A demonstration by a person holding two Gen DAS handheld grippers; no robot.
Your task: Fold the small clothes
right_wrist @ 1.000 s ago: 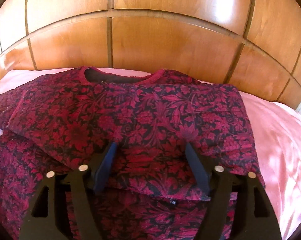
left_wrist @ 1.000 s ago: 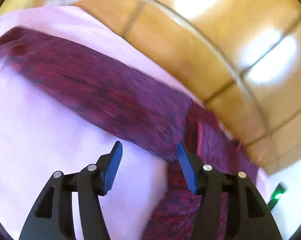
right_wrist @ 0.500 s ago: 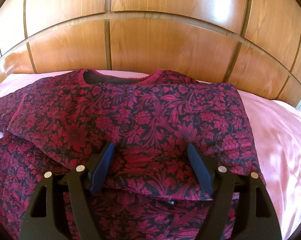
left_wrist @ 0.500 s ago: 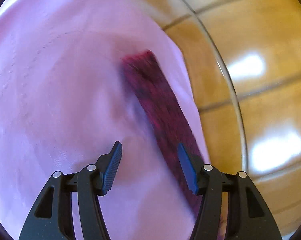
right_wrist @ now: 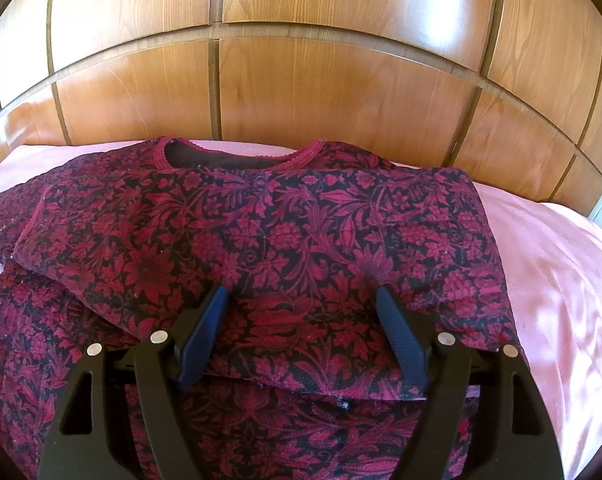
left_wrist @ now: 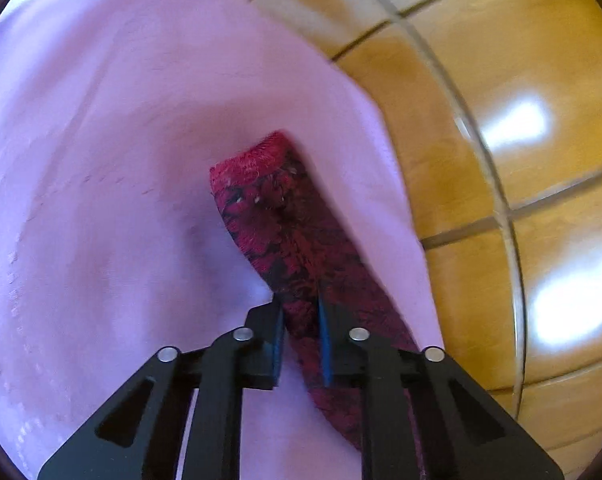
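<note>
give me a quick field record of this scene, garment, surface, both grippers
garment: red and black floral top, lying on the bed, neckline toward the headboard
sleeve: sleeve stretched out over the sheet, cuff at the far end
surface: pink sheet
backdrop: wooden panelled headboard
left gripper: left gripper closing on the sleeve, fabric between the pads
right gripper: right gripper open over the top's folded body, gripping nothing

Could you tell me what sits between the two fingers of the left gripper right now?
In the left wrist view, the left gripper is closing on the red patterned sleeve, which lies on the pink sheet.
</note>
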